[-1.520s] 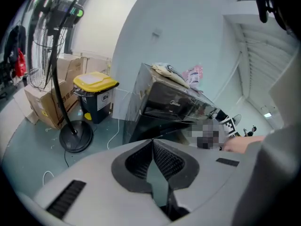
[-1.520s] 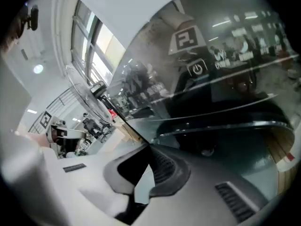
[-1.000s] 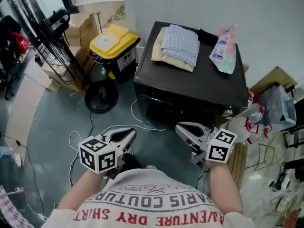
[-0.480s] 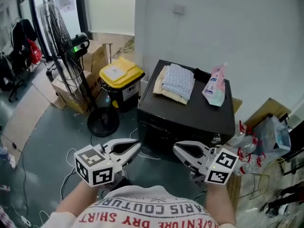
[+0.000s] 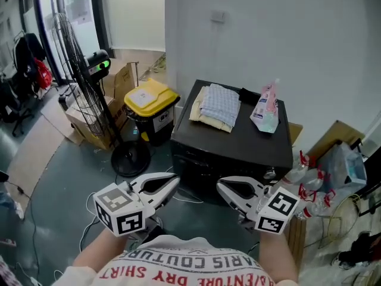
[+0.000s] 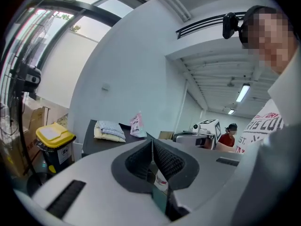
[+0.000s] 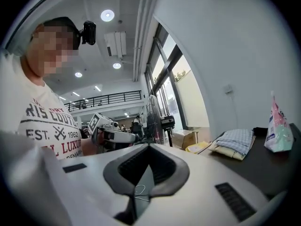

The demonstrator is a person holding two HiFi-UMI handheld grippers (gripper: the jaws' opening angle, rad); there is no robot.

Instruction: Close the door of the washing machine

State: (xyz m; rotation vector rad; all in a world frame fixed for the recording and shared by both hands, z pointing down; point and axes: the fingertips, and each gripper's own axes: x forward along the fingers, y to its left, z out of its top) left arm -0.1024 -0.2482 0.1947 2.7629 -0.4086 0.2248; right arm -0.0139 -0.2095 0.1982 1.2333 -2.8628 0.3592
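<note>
In the head view, the person is holding both grippers low in front of the chest, with the forearms coming in from 6 o'clock. The left gripper (image 5: 174, 180) is pointing toward 2 o'clock, its fingers pressed together at the tips and gripping nothing. The right gripper (image 5: 219, 186) is pointing toward 10 o'clock, its fingers likewise closed and empty. The two tips are sitting near each other but apart. The washing machine (image 5: 232, 142), a black box, is standing at 12 o'clock from the grippers against the white wall (image 5: 309, 40), and neither gripper is touching it. Its front is lying in shadow, so the door's position cannot be read. Folded clothes (image 5: 215, 106) and a pink-and-white pouch (image 5: 265, 109) are resting on its top. At 10 o'clock from the machine a yellow-lidded bin (image 5: 149, 103), a floor fan (image 5: 80, 76) and cardboard boxes (image 5: 119, 79) are crowding the grey floor (image 5: 53, 177). Plastic bags (image 5: 336, 159) are piling up at 3 o'clock.

In the left gripper view, the fingers are meeting at their tips. The machine top with the clothes and pouch is showing at 9 o'clock.

In the right gripper view, the fingers are also touching at the tips, with only floor between them. The clothes and pouch are lying at 3 o'clock.
</note>
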